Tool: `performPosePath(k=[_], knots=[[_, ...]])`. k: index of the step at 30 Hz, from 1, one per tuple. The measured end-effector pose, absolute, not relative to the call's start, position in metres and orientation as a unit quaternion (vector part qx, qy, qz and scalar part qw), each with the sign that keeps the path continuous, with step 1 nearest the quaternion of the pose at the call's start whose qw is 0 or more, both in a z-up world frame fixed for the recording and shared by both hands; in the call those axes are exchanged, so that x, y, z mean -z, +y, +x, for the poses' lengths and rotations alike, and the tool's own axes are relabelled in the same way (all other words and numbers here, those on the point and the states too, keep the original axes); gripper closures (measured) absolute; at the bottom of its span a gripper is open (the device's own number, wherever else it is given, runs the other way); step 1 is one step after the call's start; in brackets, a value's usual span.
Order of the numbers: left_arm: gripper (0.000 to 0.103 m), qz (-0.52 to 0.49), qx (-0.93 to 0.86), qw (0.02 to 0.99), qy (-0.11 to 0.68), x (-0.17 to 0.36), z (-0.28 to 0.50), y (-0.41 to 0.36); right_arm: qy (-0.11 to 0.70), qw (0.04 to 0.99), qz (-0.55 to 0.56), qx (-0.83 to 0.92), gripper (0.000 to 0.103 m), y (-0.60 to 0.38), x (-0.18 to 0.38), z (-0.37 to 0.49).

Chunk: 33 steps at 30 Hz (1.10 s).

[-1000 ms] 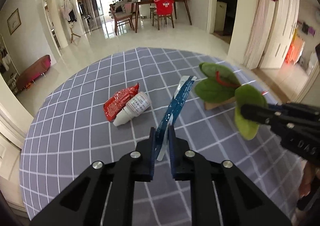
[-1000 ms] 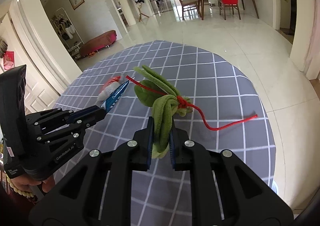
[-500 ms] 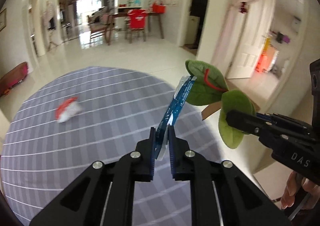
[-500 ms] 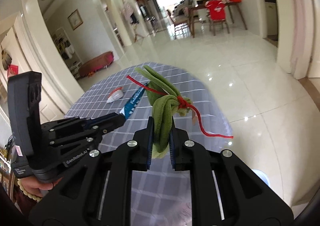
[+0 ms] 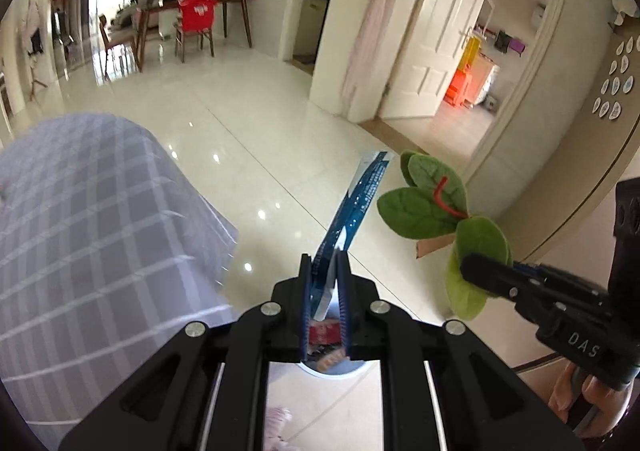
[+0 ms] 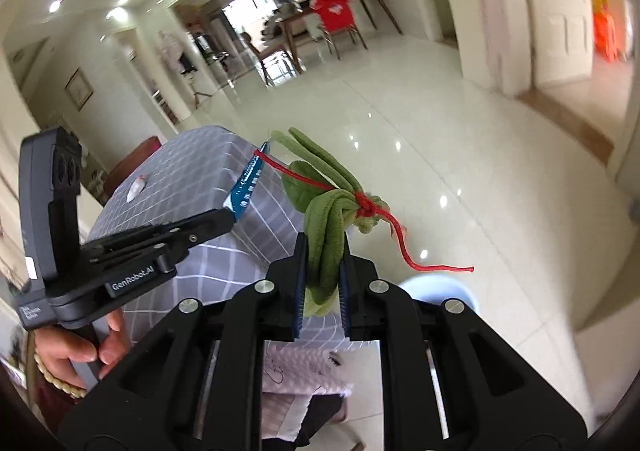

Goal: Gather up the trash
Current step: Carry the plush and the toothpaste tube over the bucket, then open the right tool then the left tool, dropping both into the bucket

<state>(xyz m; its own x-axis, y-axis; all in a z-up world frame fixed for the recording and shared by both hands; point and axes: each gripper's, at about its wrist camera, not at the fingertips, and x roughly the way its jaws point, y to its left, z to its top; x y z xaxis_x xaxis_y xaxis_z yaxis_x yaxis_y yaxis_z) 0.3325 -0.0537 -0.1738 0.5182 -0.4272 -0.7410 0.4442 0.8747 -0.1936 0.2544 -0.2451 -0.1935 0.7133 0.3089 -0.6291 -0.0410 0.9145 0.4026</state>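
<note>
My left gripper [image 5: 324, 263] is shut on a long blue wrapper [image 5: 358, 199] and holds it over the floor, off the table's edge. A round white bin [image 5: 334, 365] with red packaging inside sits right below it, mostly hidden by the fingers. My right gripper [image 6: 323, 251] is shut on a bunch of green leaves tied with red string [image 6: 332, 203]; the leaves also show in the left wrist view [image 5: 432, 203]. The bin's pale rim [image 6: 436, 287] lies just right of the right gripper. A small white and red piece of trash [image 6: 136, 187] lies on the table.
The grey checked tablecloth table [image 5: 80, 227] is to the left; it also shows in the right wrist view [image 6: 192, 187]. Glossy white floor spreads ahead. A white door [image 5: 432, 51] and wall stand to the right. A dining table with chairs [image 5: 192, 23] stands far back.
Both grippers have swung right, off the table and over the floor, with the wrapper and the leaves still held. The bin has come into view below them.
</note>
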Motion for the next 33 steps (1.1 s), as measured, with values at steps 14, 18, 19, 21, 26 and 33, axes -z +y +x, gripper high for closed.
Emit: performPosePath(k=[14, 18, 19, 21, 26, 33], knots=[[0.092, 0.048, 0.241, 0.847, 0.471, 0.232, 0.34, -0.101, 0.411, 0.876, 0.248, -0.053, 0.043, -0.298, 0.262, 0.265], [0.092, 0.054, 0.251, 0.841, 0.477, 0.236, 0.342, -0.112, 0.407, 0.878, 0.248, -0.046, 0.043, -0.305, 0.263, 0.263], [0.091, 0.056, 0.253, 0.839, 0.478, 0.239, 0.34, -0.117, 0.405, 0.879, 0.248, -0.044, 0.043, -0.307, 0.263, 0.262], [0.091, 0.056, 0.259, 0.835, 0.482, 0.241, 0.339, -0.122, 0.403, 0.879, 0.25, -0.041, 0.043, -0.31, 0.262, 0.262], [0.091, 0.061, 0.267, 0.829, 0.487, 0.247, 0.334, -0.13, 0.391, 0.884, 0.254, -0.026, 0.043, -0.321, 0.262, 0.256], [0.091, 0.063, 0.276, 0.827, 0.486, 0.244, 0.333, -0.144, 0.368, 0.893, 0.258, -0.003, 0.041, -0.329, 0.254, 0.248]])
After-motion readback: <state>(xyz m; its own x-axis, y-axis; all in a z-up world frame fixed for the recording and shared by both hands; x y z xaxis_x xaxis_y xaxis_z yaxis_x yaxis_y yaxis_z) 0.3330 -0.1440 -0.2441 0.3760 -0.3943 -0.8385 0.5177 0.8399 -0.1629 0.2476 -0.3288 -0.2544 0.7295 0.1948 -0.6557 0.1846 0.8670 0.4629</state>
